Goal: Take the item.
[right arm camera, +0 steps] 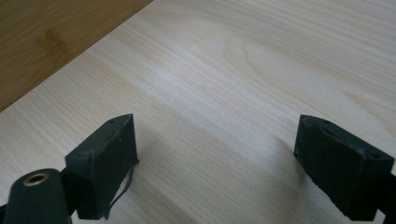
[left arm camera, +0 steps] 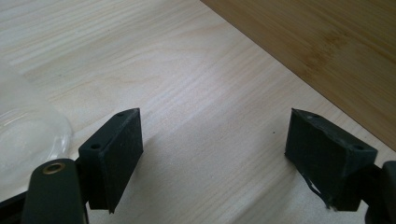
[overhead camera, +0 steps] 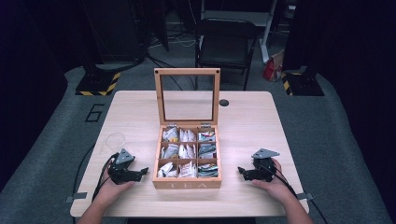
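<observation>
I rest my left gripper [overhead camera: 140, 171] and right gripper [overhead camera: 241, 170] on the worktop [overhead camera: 247, 126] near its front edge, one to each side of the tea box [overhead camera: 187, 183], so either can reach in without crossing the other. Both have their jaws spread wide with nothing between them, bare wood showing in the gap. The box stands mid-worktop toward the front edge, lid [overhead camera: 187, 95] propped upright at the back so its nine compartments of tea bags [overhead camera: 188, 152] lie open. A clear glass [overhead camera: 115, 139] sits beyond my left gripper, probably waiting for a bag.
</observation>
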`<state>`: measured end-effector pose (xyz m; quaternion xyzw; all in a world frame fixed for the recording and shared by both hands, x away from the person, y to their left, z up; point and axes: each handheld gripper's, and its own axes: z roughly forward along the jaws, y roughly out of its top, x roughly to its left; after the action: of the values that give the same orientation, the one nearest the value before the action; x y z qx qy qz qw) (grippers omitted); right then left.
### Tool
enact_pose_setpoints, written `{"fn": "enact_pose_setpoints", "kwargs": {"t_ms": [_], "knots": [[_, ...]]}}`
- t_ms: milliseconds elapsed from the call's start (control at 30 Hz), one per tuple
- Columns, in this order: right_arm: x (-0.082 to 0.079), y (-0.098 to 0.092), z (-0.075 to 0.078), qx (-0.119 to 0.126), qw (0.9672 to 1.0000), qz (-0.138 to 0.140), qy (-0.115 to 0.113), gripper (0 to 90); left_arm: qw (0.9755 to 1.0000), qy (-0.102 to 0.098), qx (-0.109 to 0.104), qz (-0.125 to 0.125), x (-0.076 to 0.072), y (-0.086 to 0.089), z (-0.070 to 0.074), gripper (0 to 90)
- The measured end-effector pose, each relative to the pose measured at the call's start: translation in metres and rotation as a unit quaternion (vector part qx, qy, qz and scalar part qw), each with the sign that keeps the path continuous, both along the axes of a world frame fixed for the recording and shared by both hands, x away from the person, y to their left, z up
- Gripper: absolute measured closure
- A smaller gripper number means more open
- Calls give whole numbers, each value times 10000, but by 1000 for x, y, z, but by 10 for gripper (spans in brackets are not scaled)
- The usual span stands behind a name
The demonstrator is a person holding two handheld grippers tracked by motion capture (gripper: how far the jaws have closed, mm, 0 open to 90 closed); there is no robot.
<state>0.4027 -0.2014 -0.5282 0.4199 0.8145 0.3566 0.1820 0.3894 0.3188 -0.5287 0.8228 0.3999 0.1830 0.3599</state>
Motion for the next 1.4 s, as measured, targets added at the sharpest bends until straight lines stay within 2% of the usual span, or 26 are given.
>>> {"fn": "enact_pose_setpoints", "kwargs": {"t_ms": [100,667,867,967,1033,1133,1200,1400], "knots": [[0,0,0,12,10000,10,8,125,10000,-52,37,-15,1,1,0,188],[0,0,0,11,10000,12,11,125,10000,-53,-26,22,0,0,-1,187],[0,0,0,10,10000,14,9,125,10000,-37,13,-26,0,2,0,198],[0,0,0,10,10000,11,10,125,10000,-22,-77,56,-1,1,0,208],[0,0,0,10,10000,10,10,125,10000,-48,-28,53,-1,2,0,223],[0,0,0,9,10000,20,11,125,9998,-34,-114,132,-1,4,1,250],[0,0,0,9,10000,15,8,125,9990,107,-339,261,-2,4,2,267],[0,0,0,12,10000,14,10,125,9984,31,-478,308,-6,7,16,328]]}}
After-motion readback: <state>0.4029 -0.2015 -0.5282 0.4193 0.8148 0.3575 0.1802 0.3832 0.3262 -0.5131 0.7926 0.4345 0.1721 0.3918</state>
